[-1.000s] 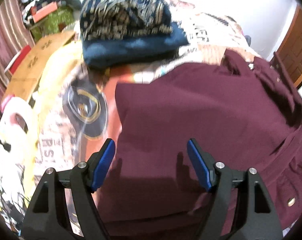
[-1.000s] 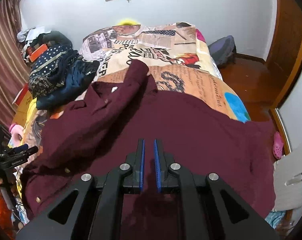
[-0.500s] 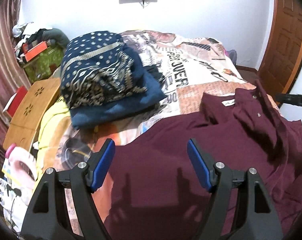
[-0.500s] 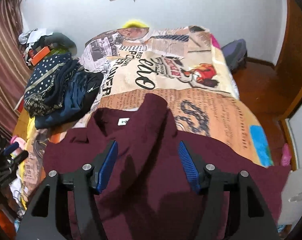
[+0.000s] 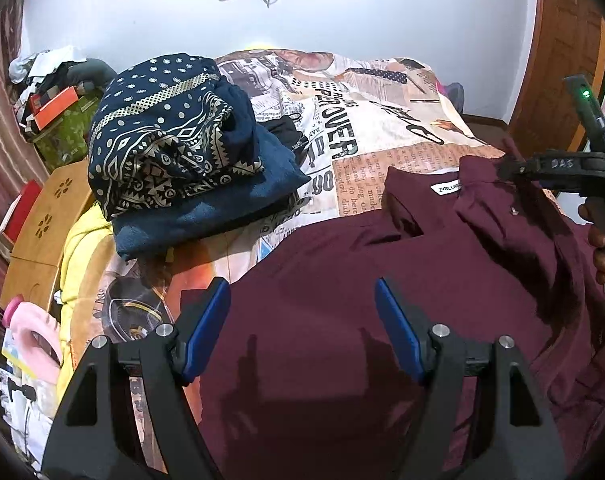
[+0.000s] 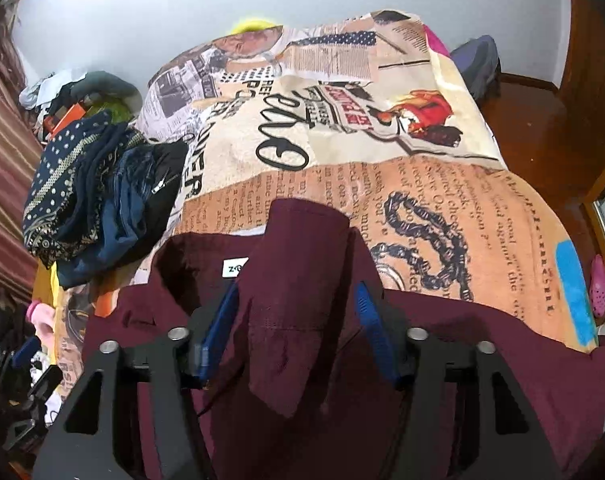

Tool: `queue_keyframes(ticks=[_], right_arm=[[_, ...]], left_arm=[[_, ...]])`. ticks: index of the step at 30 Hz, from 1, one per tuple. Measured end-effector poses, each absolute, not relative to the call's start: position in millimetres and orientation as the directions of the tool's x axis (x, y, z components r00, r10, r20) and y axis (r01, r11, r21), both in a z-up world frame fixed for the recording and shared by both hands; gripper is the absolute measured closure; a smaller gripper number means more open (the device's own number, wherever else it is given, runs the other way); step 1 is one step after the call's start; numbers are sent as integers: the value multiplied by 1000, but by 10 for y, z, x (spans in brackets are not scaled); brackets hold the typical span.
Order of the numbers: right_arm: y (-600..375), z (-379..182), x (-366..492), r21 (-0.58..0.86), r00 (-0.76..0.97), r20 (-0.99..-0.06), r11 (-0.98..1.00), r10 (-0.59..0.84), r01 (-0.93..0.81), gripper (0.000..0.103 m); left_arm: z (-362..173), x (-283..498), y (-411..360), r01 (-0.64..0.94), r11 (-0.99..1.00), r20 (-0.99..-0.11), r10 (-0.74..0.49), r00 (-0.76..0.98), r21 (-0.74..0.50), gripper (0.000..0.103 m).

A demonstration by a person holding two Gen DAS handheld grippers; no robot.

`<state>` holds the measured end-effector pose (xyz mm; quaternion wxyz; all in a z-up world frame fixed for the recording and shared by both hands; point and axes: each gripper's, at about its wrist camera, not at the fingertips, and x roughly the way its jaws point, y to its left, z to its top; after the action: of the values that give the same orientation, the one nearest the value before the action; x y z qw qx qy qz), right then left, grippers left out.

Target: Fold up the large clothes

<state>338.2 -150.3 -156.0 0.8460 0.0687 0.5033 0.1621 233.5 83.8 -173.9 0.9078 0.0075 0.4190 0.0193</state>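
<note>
A maroon shirt [image 5: 342, 280] lies flat on the bed [image 6: 422, 184], collar pointing away from both downward-tilted claws. Left claw [image 5: 302, 324] hovers wide; right claw [image 6: 296, 332], closing, straddles a raised sleeve fold.

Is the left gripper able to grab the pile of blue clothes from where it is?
Probably yes. The left gripper is open and empty above the maroon shirt, and nothing lies between it and the blue clothes ahead to its left.

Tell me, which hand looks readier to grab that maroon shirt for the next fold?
Probably the right gripper: a fold of the maroon shirt lies between its closing jaws. The left gripper hangs open above flat cloth.
</note>
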Motion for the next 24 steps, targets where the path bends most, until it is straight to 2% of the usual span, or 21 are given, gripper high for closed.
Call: queue_keyframes(ticks=[2,4,8,12,17,24], right_arm=[[-1498,-1565,3371,252,453,-832,946,320,-205,63],[-1520,-1539,3343,264,454,-824,938,340,-223,76],[-1601,-1407,3240,274,480,-804,935,352,-226,87],[-1753,-1027,2996,312,545,-735,914,404,-258,89],[-2013,-576,2663,343,639,-638,902,429,-264,89],[-2238,-512,2207,259,695,-631,938,345,-230,89]], left_arm=[[-1718,2319,829,-26,999,-758,38,651,28,29],[-1696,2306,814,-23,999,-755,39,655,31,29],[-1639,2278,766,-18,999,-748,45,662,44,29],[-1580,2246,710,-6,999,-739,38,672,46,29],[-1627,2262,590,42,999,-766,-28,642,-2,29],[-1822,2223,323,116,993,-809,-96,580,-35,29]])
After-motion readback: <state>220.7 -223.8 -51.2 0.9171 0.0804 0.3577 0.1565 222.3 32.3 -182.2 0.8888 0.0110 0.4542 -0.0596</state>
